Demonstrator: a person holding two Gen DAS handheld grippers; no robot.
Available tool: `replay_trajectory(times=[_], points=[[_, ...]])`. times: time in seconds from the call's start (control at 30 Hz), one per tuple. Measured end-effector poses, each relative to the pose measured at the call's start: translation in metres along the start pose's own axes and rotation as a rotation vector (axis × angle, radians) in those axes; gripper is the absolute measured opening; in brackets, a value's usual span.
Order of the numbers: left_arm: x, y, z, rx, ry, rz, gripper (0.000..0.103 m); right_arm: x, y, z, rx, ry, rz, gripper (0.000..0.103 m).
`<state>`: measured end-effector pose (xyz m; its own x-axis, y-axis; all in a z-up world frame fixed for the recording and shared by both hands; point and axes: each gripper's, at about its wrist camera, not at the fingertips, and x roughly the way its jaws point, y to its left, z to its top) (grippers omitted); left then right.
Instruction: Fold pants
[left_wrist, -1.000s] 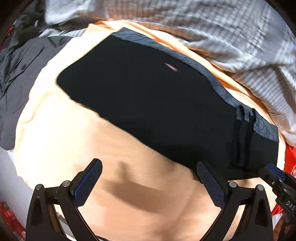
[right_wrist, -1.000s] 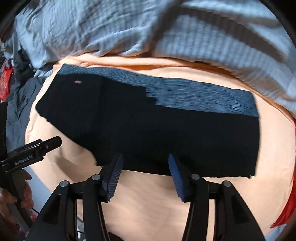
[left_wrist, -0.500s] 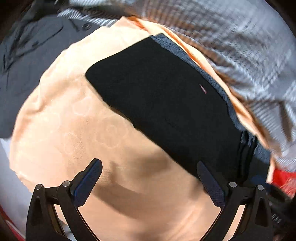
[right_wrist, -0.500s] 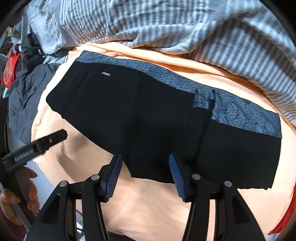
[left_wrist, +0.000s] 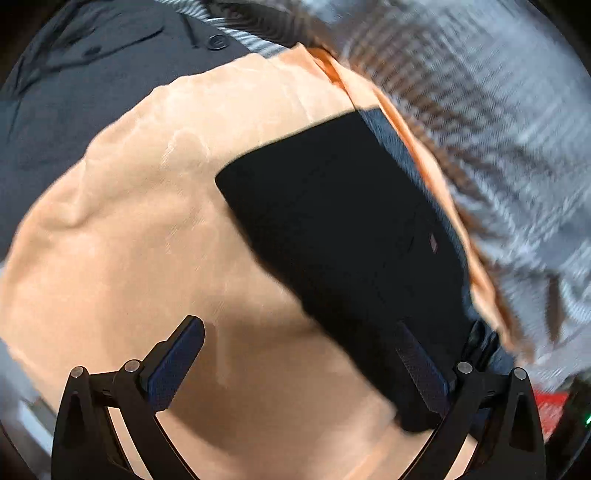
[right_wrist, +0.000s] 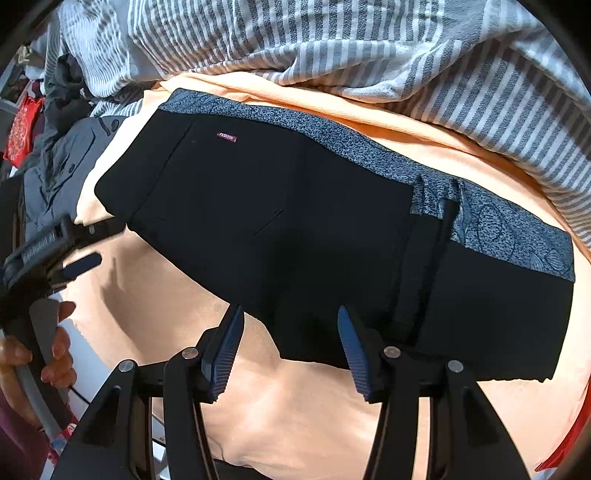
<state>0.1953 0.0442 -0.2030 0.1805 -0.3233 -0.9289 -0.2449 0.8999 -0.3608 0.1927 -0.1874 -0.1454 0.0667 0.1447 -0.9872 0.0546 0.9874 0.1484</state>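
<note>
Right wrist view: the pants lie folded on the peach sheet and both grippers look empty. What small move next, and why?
Probably ease the right gripper forward to the near edge of the pants. It is open, holds nothing, and that hem lies just ahead between its fingers. The left gripper, also open, hangs over the peach sheet beside the pants' end.

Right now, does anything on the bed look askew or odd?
Nothing stands out. The pants lie folded flat on the orange sheet, patterned band along the far edge. Both grippers, left and right, are open and empty.
</note>
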Motion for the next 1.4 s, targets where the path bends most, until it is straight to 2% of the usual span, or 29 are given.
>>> replay_trajectory(times=[0.2,0.3,0.43,0.5,0.67,0.8,0.83,0.87,0.9,0.93,0.97,1.0,1.03,1.07,1.2,1.33,1.37,1.4], points=[[0.015,0.012,0.012,-0.109,-0.024,-0.177,0.103,0.005,-0.001,0.003,-0.003,0.006,0.015,0.057],[0.016,0.011,0.016,-0.12,-0.045,-0.235,0.103,0.007,-0.001,0.005,0.0,0.002,0.028,0.057],[0.019,0.003,0.02,-0.151,-0.036,-0.35,0.103,0.012,0.002,0.009,-0.001,0.005,0.04,0.057],[0.019,-0.004,0.021,-0.145,-0.032,-0.362,0.103,0.012,0.003,0.011,-0.001,0.004,0.046,0.057],[0.029,-0.009,0.024,-0.153,-0.021,-0.323,0.103,0.012,0.007,0.016,-0.018,-0.008,0.058,0.057],[0.033,-0.025,0.027,-0.096,-0.005,-0.23,0.103,0.011,0.004,0.021,-0.014,-0.017,0.059,0.057],[0.032,-0.029,0.028,-0.085,-0.005,-0.204,0.1,0.011,0.002,0.023,-0.005,-0.017,0.06,0.057],[0.031,-0.031,0.028,-0.078,-0.017,-0.16,0.085,0.009,0.0,0.024,0.001,-0.02,0.061,0.057],[0.029,-0.032,0.028,-0.074,-0.022,-0.118,0.065,0.008,-0.002,0.025,0.008,-0.024,0.064,0.057],[0.028,-0.032,0.028,-0.072,-0.027,-0.073,0.053,0.005,-0.004,0.026,0.014,-0.03,0.066,0.057],[0.026,-0.029,0.028,-0.075,-0.031,-0.043,0.035,0.002,-0.005,0.028,0.015,-0.037,0.068,0.057],[0.023,-0.026,0.028,-0.08,-0.033,-0.056,0.029,-0.002,-0.007,0.029,0.013,-0.043,0.069,0.057],[0.018,-0.027,0.027,-0.071,-0.047,-0.064,0.028,-0.004,-0.007,0.031,0.009,-0.045,0.071,0.057],[0.013,-0.035,0.026,-0.025,-0.057,-0.037,0.027,-0.006,-0.008,0.032,0.012,-0.056,0.064,0.057],[-0.004,-0.083,0.008,0.223,-0.163,0.112,0.026,-0.015,-0.014,0.046,0.029,-0.05,0.108,0.057],[-0.013,-0.112,-0.008,0.403,-0.241,0.209,0.026,-0.029,-0.007,0.08,0.011,-0.026,0.2,0.057],[-0.012,-0.12,-0.012,0.447,-0.255,0.23,0.026,-0.032,-0.002,0.092,-0.004,-0.016,0.22,0.058],[-0.012,-0.125,-0.015,0.478,-0.265,0.244,0.026,-0.035,0.005,0.106,-0.019,0.0,0.243,0.065]])
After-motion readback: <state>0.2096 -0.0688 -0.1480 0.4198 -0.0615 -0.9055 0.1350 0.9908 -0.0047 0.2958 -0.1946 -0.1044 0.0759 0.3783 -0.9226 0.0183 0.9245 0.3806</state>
